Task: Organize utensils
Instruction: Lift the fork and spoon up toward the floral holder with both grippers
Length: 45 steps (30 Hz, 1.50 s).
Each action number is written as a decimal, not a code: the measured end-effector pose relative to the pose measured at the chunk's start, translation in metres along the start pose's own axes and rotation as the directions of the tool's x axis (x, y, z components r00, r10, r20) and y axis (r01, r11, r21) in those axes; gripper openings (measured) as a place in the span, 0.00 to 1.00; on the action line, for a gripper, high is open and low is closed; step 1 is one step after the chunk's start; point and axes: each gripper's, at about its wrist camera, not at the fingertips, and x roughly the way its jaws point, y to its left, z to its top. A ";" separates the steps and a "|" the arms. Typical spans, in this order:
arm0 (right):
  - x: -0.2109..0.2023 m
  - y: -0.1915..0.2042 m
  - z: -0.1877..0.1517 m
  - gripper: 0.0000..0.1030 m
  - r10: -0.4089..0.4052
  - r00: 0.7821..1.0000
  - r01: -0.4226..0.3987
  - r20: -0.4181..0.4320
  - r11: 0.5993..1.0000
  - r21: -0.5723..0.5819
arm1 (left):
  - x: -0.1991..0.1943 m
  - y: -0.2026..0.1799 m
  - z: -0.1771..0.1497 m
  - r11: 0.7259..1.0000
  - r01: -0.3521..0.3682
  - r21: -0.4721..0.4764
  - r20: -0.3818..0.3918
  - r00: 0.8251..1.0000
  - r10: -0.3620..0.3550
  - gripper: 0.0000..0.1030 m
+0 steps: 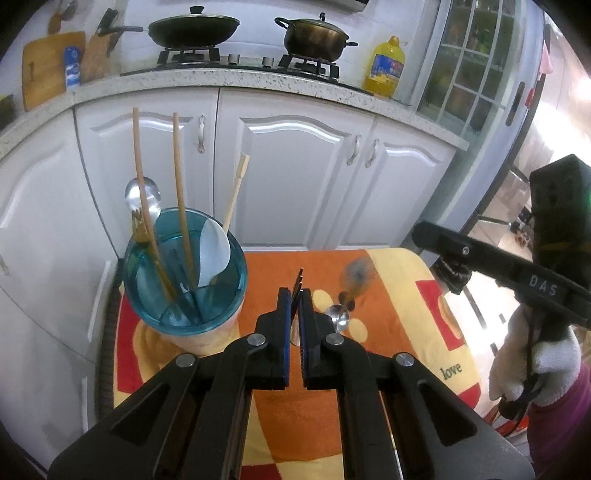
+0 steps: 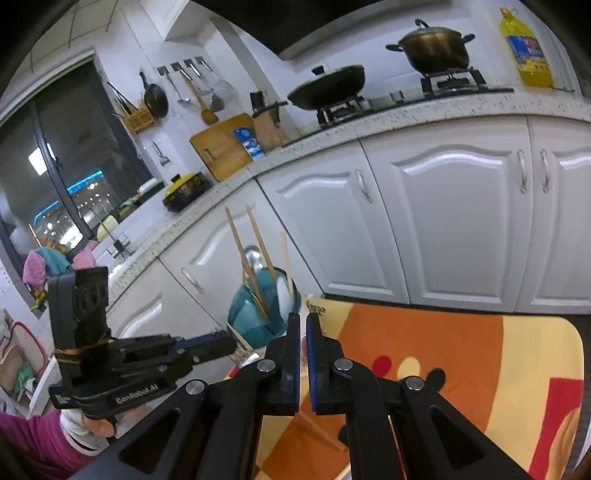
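A blue transparent utensil cup (image 1: 184,284) stands on the orange and yellow cloth (image 1: 399,295). It holds wooden chopsticks (image 1: 181,192), a metal spoon (image 1: 142,194), a gold fork (image 1: 139,229) and a white spoon (image 1: 214,254). My left gripper (image 1: 294,306) is shut on a thin dark-handled utensil (image 1: 297,286), just right of the cup. A metal spoon (image 1: 339,315) lies on the cloth beside it. My right gripper (image 2: 302,332) is shut with nothing seen between its pads; a chopstick (image 2: 321,430) lies on the cloth under it. The cup (image 2: 255,314) shows ahead of it.
White cabinets (image 1: 295,166) and a speckled counter (image 1: 258,79) with a wok (image 1: 194,27), a pot (image 1: 316,35) and an oil bottle (image 1: 384,66) stand behind the table. The right gripper's body (image 1: 517,273) hangs at the table's right edge.
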 end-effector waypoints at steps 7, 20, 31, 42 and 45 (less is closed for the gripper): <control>0.003 0.012 0.010 0.03 0.012 1.000 -0.012 -0.003 0.999 -0.031 | -0.008 0.008 0.006 1.000 -0.007 -0.009 0.021 1.000 0.007 0.02; 0.074 -0.055 -0.058 0.31 -0.105 0.939 0.127 -0.328 0.991 0.048 | -0.012 0.032 -0.001 0.998 -0.022 -0.051 0.003 1.000 0.022 0.02; 0.110 -0.113 -0.078 0.31 -0.213 0.915 0.256 -0.344 0.963 0.084 | -0.012 0.043 -0.004 0.997 -0.030 -0.068 -0.009 1.000 0.030 0.02; 0.092 -0.104 -0.071 0.02 -0.199 0.938 0.214 -0.283 0.977 0.020 | -0.010 0.040 0.001 0.997 -0.031 -0.073 -0.008 1.000 0.030 0.02; 0.073 -0.092 -0.061 0.02 -0.222 0.945 0.226 -0.238 0.974 -0.012 | -0.014 0.039 0.004 0.997 -0.026 -0.077 0.008 1.000 0.027 0.02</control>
